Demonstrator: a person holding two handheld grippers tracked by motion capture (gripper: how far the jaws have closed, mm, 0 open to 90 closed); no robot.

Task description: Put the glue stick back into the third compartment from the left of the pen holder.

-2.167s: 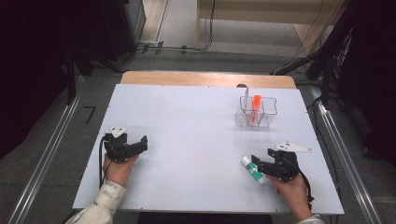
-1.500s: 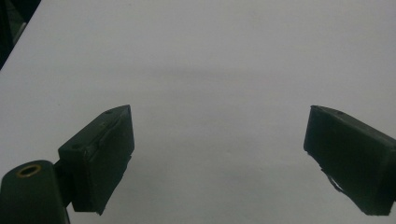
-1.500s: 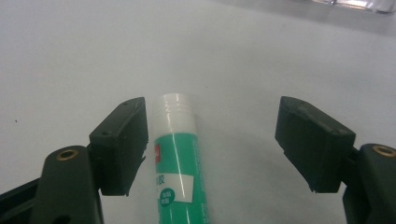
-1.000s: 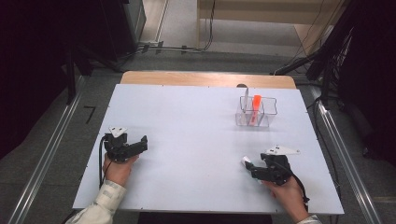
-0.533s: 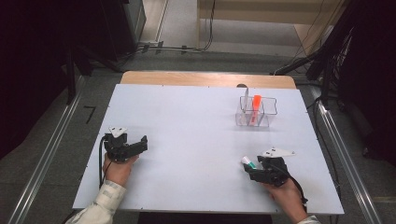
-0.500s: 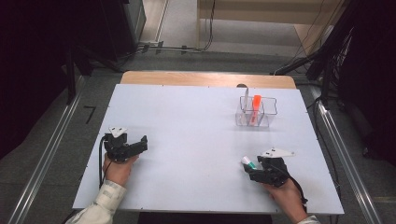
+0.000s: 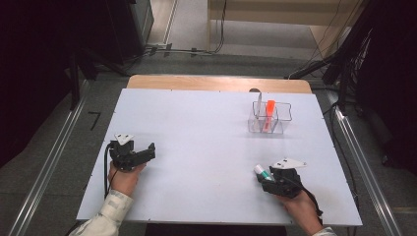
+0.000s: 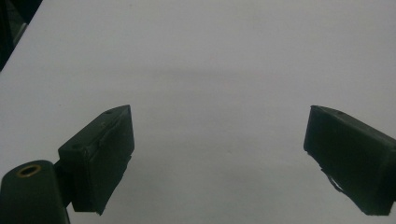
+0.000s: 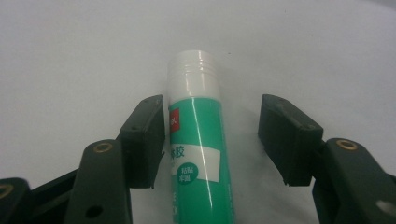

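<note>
we're in a lab / test rig, not a home: bare white worktop [image 7: 206, 147] on a wood base, metal rails [image 7: 49, 162] along both sides, cables [image 7: 187, 49] on grey floor, dark equipment racks [image 7: 123, 24] behind.

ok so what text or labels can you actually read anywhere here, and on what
Glue stick, red patch near the cap: small white logo, too blurred to read for sure.
Glue stick, white band: Chinese characters, the last reads "胶"; the rest is cut off.
Glue stick, round green badge: small Chinese characters, too small to read.
Clear organiser and table: no text.
</note>
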